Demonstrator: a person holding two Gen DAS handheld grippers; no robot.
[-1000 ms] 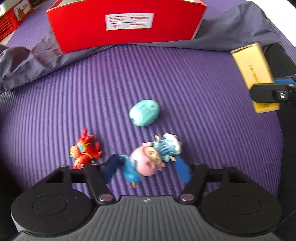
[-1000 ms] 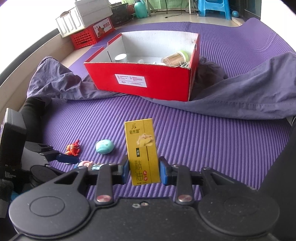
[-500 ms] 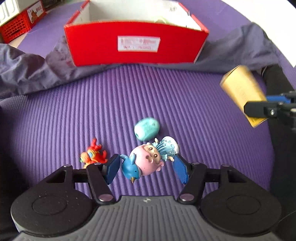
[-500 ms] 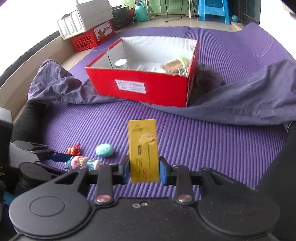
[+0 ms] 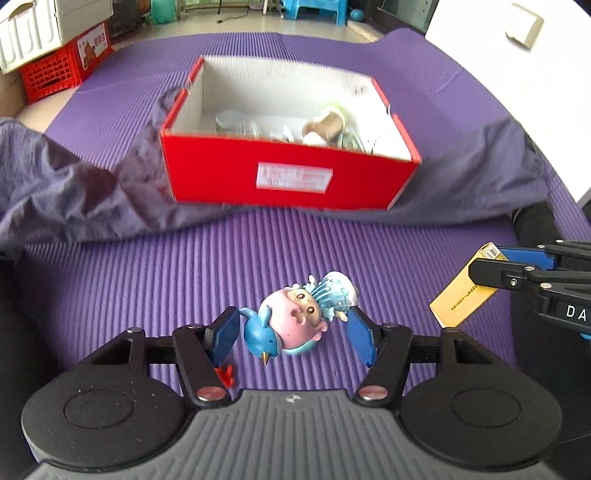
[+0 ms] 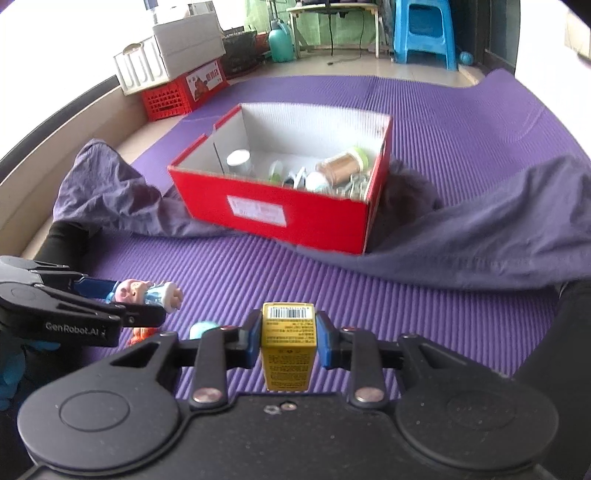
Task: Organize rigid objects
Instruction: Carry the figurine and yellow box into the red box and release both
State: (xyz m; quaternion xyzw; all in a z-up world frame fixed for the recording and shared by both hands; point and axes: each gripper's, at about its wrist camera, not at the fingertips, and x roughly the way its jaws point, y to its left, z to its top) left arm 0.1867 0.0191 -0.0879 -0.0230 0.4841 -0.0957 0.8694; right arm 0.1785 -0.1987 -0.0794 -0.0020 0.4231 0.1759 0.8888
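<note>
My left gripper is shut on a pink-and-blue toy figure, held clear above the purple mat. The same toy shows in the right wrist view, sticking out of the left gripper. My right gripper is shut on a yellow carton, barcode end facing forward. The left wrist view shows that carton tilted in the right gripper. Ahead stands an open red box holding several small items. A teal egg and a red toy lie on the mat, mostly hidden.
A grey-purple cloth lies bunched around the red box on both sides. A red crate with a white bin on it stands at the back left off the mat. A blue stool stands far back.
Both grippers rose. The left one lifted the toy figure off the mat, away from the egg and red toy. The yellow carton came up and tipped forward. The red box's inside now shows.
</note>
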